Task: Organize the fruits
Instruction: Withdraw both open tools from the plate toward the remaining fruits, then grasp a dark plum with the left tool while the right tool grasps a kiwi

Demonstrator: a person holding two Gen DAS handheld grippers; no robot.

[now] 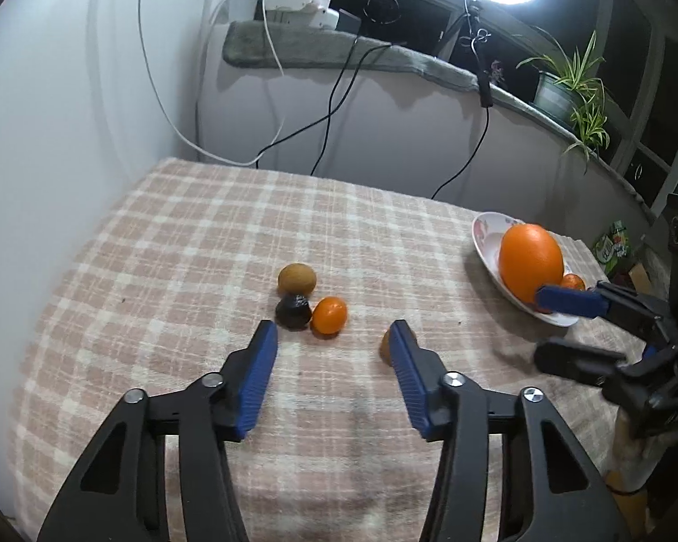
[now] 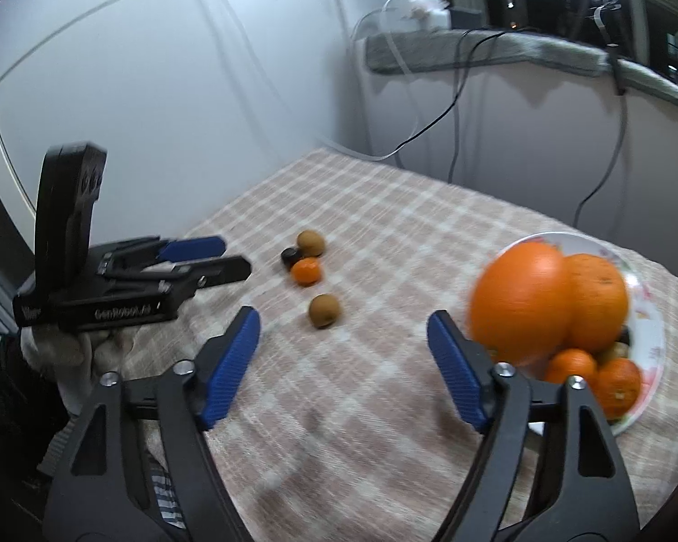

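Observation:
On the checked cloth lie a brown fruit, a dark fruit and a small mandarin, all touching. My left gripper is open just short of them, with nothing between its pads. A second brown fruit is half hidden behind its right finger. At the right, a white plate holds a big orange and smaller fruit. My right gripper is open and empty. The big orange sits just outside its right finger, and the lone brown fruit lies ahead of it.
A second big orange and small mandarins fill the plate. Cables hang down the back wall beyond the table's far edge. A potted plant stands on the sill. A crumpled cloth lies at the table's left edge.

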